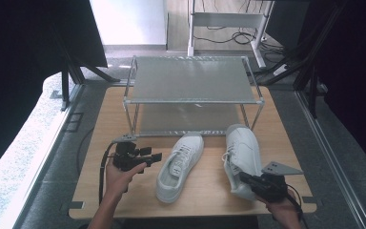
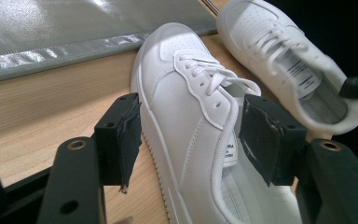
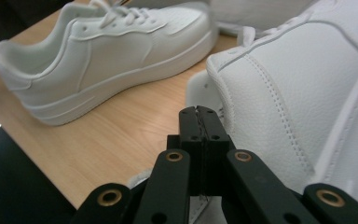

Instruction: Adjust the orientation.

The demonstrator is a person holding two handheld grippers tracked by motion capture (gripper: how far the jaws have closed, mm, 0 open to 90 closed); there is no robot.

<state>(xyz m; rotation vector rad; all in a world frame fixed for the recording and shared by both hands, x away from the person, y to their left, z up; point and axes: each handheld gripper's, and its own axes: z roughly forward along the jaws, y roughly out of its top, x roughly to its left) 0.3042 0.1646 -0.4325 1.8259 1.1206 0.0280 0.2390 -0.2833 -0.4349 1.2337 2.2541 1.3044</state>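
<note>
Two white sneakers lie on the wooden table (image 1: 209, 198). The left sneaker (image 1: 181, 164) (image 2: 186, 107) (image 3: 107, 51) points toward the rack. My left gripper (image 1: 158, 156) (image 2: 193, 140) hovers beside its outer flank, open, and the shoe's laces and collar show beyond the gap between the pads. The right sneaker (image 1: 242, 150) (image 2: 279, 51) (image 3: 298, 93) lies tilted a little further right. My right gripper (image 1: 243, 177) (image 3: 199, 114) is at its heel, right against the collar. Its jaws are shut, and I see nothing between the pads.
A two-tier metal shoe rack (image 1: 190, 101) stands at the back of the table, and its lower shelf (image 2: 51, 32) is just behind the shoes' toes. Bare wood lies between the two sneakers and along the front edge. Dark curtains and frame legs flank the table.
</note>
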